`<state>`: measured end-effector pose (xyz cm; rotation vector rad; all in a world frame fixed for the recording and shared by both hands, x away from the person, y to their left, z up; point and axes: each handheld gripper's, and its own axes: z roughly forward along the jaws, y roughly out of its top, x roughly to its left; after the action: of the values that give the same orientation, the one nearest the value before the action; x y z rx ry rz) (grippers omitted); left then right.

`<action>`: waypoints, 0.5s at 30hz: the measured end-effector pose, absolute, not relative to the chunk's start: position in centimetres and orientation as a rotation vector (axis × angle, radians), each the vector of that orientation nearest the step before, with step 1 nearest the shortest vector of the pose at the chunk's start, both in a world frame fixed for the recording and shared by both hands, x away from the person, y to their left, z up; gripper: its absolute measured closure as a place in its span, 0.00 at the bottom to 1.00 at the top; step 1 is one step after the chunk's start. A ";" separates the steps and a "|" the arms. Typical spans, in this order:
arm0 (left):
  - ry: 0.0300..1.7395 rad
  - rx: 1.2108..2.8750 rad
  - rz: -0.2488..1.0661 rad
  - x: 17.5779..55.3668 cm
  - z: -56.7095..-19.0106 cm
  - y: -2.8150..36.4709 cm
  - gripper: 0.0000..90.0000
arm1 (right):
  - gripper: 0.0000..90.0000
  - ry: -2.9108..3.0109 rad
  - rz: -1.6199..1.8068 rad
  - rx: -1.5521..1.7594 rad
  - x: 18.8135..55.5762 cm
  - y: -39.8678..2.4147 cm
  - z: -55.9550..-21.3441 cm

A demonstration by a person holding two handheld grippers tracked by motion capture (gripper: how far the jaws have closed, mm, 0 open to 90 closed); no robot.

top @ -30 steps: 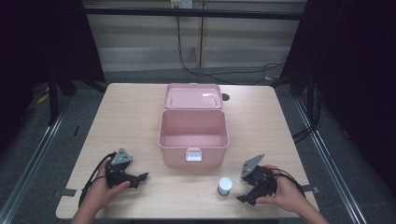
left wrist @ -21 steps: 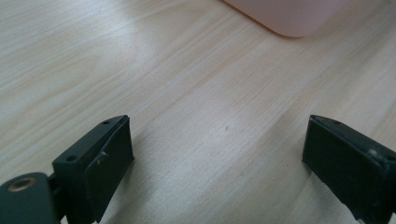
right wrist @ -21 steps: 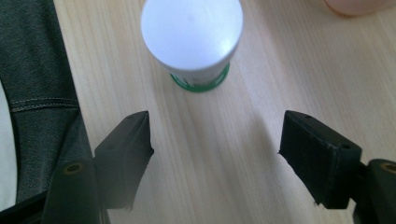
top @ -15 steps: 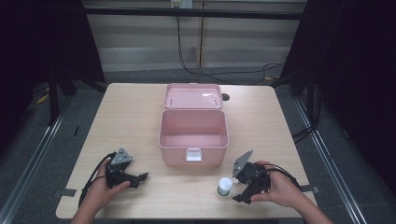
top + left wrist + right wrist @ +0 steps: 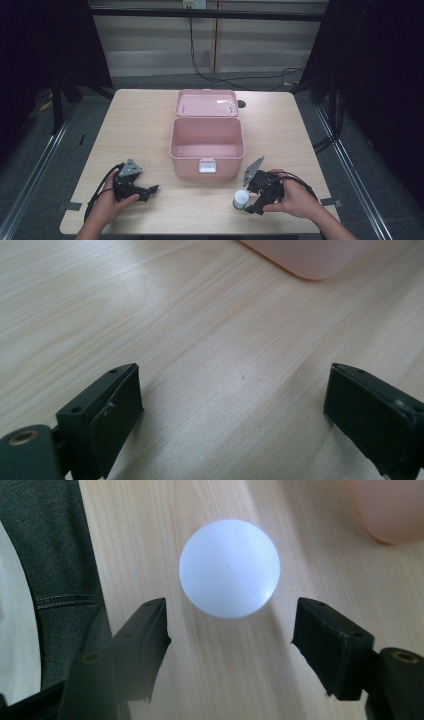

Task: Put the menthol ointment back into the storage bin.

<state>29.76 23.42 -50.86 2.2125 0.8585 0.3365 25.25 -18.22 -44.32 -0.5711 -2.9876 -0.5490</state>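
Risk: right gripper (image 5: pixel 230 630), jaws just been closing yet apart, nothing pinched, could nudge the white-capped bottle (image 5: pixel 229 567) at twelve o'clock over; left gripper (image 5: pixel 230 400) gapes, empty.

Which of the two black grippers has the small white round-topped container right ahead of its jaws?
The right gripper: the white container sits just beyond its parted jaws, untouched. The left gripper faces only bare wooden table.
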 end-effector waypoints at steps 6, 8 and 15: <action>0.858 2.213 0.336 29.8 -50.9 23.4 0.09 | 0.39 -2.981 -0.535 -0.555 25.5 -17.4 -44.2; 0.859 2.212 0.336 29.8 -50.9 23.4 0.09 | 0.40 -2.980 -0.534 -0.554 25.6 -17.2 -44.1; 0.859 2.212 0.336 29.8 -50.9 23.4 0.09 | 0.48 -2.968 -0.528 -0.546 26.2 -16.8 -43.8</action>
<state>29.76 23.41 -50.86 2.2119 0.8591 0.3361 26.16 -16.78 -43.84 -0.5455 -2.9678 -0.5283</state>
